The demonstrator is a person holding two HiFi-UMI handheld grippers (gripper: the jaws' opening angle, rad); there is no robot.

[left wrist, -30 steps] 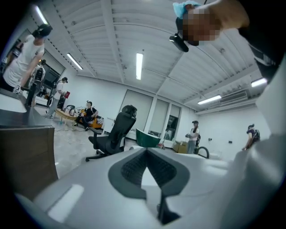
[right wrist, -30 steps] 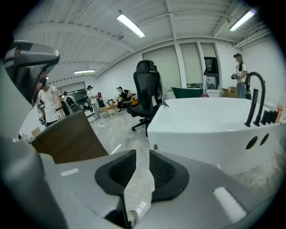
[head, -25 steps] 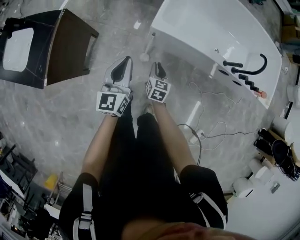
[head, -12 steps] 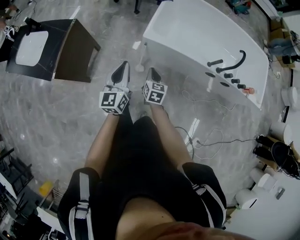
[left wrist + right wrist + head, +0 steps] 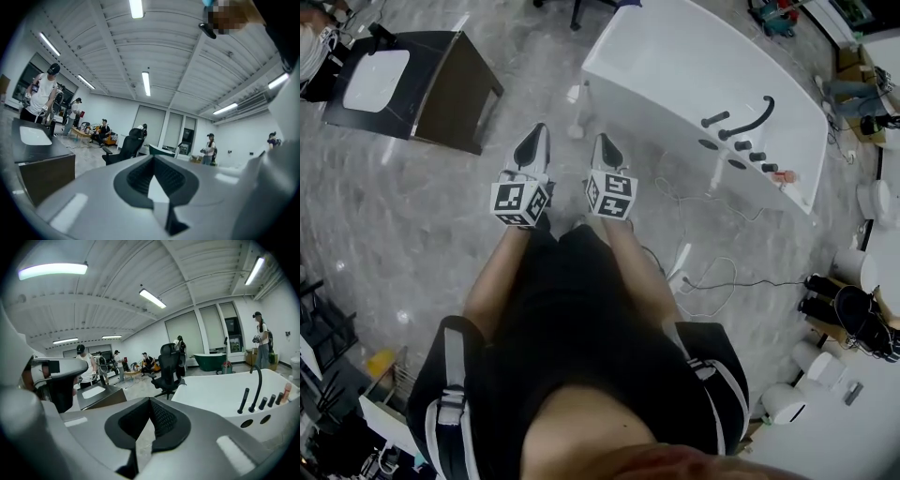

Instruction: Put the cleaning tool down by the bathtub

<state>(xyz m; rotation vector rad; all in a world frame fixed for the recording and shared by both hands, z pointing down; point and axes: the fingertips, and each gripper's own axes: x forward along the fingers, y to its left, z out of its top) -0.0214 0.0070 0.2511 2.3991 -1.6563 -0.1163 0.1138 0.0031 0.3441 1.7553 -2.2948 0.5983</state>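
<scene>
Both your left gripper (image 5: 536,133) and right gripper (image 5: 603,142) were closed, empty. The cleaning tool (image 5: 576,128) stood just beside the bathtub (image 5: 675,66); the put-down looked done, so next you needed only to back away.

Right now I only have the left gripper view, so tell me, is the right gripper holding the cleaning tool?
Observer: No. The right gripper view shows the right gripper with its jaws together and nothing between them.
Operator: Then where is the tool?
Observer: In the head view the white, long-handled cleaning tool stands on the floor beside a corner of the bathtub.
Operator: Which end of the tub?
Observer: The end away from the black faucet, just ahead of both grippers.
</scene>
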